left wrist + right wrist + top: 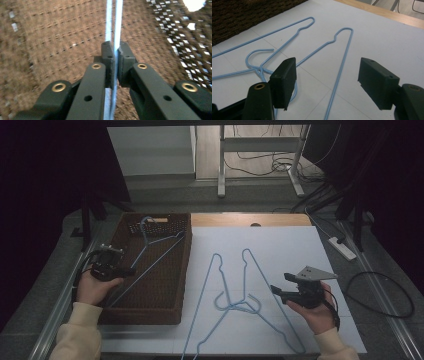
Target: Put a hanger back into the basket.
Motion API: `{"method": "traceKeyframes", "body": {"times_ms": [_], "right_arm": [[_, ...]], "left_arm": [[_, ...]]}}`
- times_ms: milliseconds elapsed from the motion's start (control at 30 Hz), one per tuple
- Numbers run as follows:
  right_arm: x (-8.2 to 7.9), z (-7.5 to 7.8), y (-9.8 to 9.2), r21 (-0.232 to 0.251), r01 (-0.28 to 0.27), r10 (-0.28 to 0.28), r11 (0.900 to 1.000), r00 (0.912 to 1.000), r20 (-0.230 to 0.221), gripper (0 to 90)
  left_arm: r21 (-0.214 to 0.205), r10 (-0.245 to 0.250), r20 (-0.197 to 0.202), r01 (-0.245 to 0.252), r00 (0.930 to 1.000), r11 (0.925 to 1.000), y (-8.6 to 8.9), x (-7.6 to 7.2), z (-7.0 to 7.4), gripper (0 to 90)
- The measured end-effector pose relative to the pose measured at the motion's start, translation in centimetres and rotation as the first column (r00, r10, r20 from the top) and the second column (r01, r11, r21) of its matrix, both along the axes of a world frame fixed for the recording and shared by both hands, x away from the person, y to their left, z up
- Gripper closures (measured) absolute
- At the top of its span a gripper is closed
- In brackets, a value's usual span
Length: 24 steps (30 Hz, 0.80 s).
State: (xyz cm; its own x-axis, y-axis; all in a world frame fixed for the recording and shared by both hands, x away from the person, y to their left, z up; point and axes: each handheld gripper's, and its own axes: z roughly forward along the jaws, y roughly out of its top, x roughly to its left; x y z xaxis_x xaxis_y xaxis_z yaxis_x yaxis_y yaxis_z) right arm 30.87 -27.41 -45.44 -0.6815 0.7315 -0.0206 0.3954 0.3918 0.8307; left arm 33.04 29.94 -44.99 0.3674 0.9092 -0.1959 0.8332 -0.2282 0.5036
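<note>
Nearest the high camera we record two cream sleeves at the near edge, each hand bearing a gripper. We find the left gripper (pixel 131 270) at the near left, over the brown woven basket (pixel 185 270), and the right gripper (pixel 281 284) at the near right, over the white board (pixel 300 250).

From the high view we place one blue wire hanger (pixel 150 252) inside the basket, its hook toward the far wall and one long arm running near-left to the left gripper. That view leaves the grip itself too small to judge. From the left gripper view we confirm it: the pads (pixel 108 57) are pressed together on the blue wire (pixel 116 37), with the basket weave blurred behind.

On the board we note two more blue hangers (pixel 235 295) lying flat, just right of the basket, their hooks tangled near the centre. From the right gripper view we see the pads (pixel 284 82) spread wide with nothing between them, poised above these hangers (pixel 337 72) and apart from them. The far wooden table edge (pixel 280 220) borders the board.
</note>
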Motion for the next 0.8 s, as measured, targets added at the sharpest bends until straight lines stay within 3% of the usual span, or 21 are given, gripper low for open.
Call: {"method": "traceKeyframes", "body": {"times_ms": [167,267,300,367,400,467,533,600,800], "right_arm": [[0.0,-0.1,0.1,-0.003,-0.001,0.001,1.0000,1.0000,-0.001,31.6],[0.0,-0.1,0.1,-0.008,-0.003,0.003,1.0000,1.0000,-0.002,31.6],[0.0,-0.1,0.1,-0.008,-0.003,0.003,1.0000,1.0000,-0.002,31.6],[0.0,-0.2,0.2,-0.012,-0.004,0.004,0.9999,1.0000,-0.004,31.5],[0.1,-0.2,0.2,-0.014,-0.005,0.005,0.9999,1.0000,-0.004,31.5],[0.1,-0.3,0.3,-0.016,-0.006,0.006,0.9999,1.0000,-0.005,31.5],[0.1,-0.3,0.3,-0.017,-0.007,0.007,0.9998,1.0000,-0.005,31.4],[0.1,-0.3,0.3,-0.018,-0.008,0.008,0.9998,1.0000,-0.005,31.4],[0.1,-0.4,0.3,-0.020,-0.006,0.006,0.9998,1.0000,-0.001,31.3]], "left_arm": [[0.083,0.023,-0.044,-0.019,0.9988,0.9964,-0.2,0.7,-0.6,85.8],[0.153,0.045,-0.054,-0.036,0.9975,0.9876,-0.4,1.2,-0.7,85.8],[0.153,0.045,-0.054,-0.036,0.9975,0.9876,-0.4,1.2,-0.7,85.9],[0.200,0.065,-0.071,-0.049,0.9954,0.9786,-0.3,1.6,-0.9,85.8],[0.240,0.076,-0.089,-0.052,0.9931,0.9693,-0.4,2.0,-1.2,85.7],[0.269,0.085,-0.101,-0.055,0.9913,0.9617,-0.5,2.2,-1.6,85.6],[0.276,0.088,-0.103,-0.057,0.9907,0.9596,-0.5,2.3,-1.8,85.5],[0.307,0.097,-0.113,-0.058,0.9888,0.9501,-0.7,2.4,-2.3,85.3],[0.328,0.118,-0.130,-0.070,0.9845,0.9420,-0.5,2.7,-2.7,84.9]]}}
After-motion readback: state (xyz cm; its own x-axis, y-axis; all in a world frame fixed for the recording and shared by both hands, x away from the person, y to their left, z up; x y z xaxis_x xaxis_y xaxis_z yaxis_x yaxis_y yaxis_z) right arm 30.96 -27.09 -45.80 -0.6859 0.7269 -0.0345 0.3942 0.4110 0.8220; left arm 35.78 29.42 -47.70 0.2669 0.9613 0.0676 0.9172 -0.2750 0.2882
